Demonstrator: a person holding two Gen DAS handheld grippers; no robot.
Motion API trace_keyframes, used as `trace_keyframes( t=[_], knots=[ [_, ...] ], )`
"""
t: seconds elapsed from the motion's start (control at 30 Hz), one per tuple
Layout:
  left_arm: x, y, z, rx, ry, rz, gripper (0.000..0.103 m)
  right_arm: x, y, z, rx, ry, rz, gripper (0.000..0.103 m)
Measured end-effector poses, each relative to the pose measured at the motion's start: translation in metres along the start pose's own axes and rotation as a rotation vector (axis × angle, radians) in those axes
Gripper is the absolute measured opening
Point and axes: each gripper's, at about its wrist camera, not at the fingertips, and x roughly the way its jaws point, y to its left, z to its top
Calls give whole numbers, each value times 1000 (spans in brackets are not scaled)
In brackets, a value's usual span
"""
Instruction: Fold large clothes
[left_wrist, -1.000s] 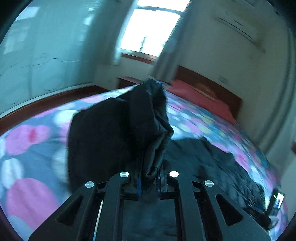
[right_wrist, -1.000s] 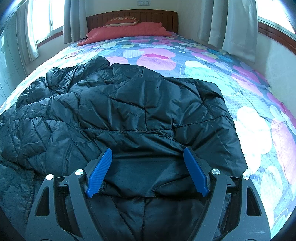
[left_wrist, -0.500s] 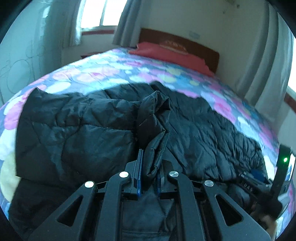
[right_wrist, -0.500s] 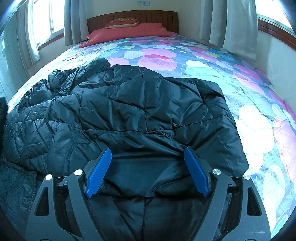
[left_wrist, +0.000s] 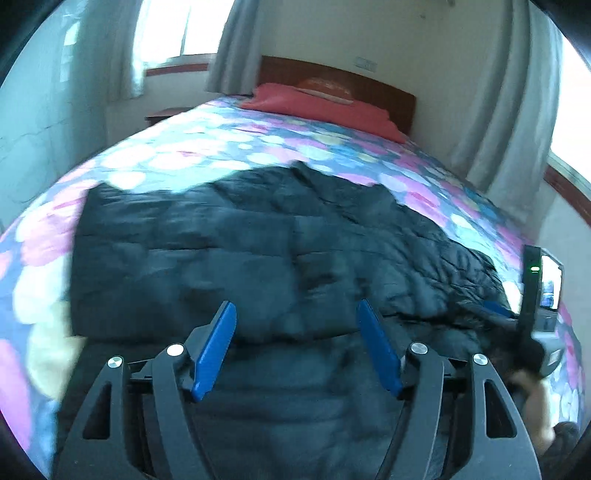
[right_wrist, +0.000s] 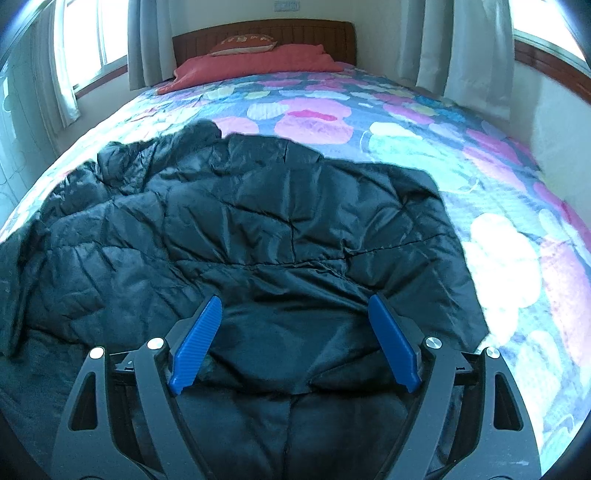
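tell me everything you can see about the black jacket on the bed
The black jacket is a quilted puffer of shiny, crinkled fabric, lying spread and partly folded flat on the floral bedspread at the near end of the bed. Its stitched panels are wrinkled; a matte inner lining shows at the near edge. Both grippers hover open above it, pads clear of the fabric.

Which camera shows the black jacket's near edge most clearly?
The right wrist view: the jacket is sharp there, and its near edge lies between the open right gripper. In the left wrist view the jacket is blurred, so folds and edges are hard to read.
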Motion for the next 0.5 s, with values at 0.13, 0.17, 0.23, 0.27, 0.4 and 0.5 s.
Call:
trace_keyframes(
  t=[0.13, 0.17, 0.23, 0.27, 0.4, 0.5],
  knots=[
    [-15, 50, -2, -63, -19, 89, 68, -23, 29, 5, -1, -22, 99, 81],
    [-16, 60, -3, -72, -20, 114, 68, -26, 42, 7, -11, -17, 134, 81],
    [-17, 83, -4, -95, -17, 164, 68, -28, 66, 9, -40, -8, 188, 81],
    [-18, 93, -4, -111, -16, 180, 68, -29, 81, 10, -55, -3, 216, 81],
    [-19, 127, -6, -168, -14, 228, 68, -26, 118, 12, -38, 35, 331, 81],
    [-16, 139, -7, -186, -1, 242, 68, -17, 147, 8, -46, 74, 389, 79]
  ],
)
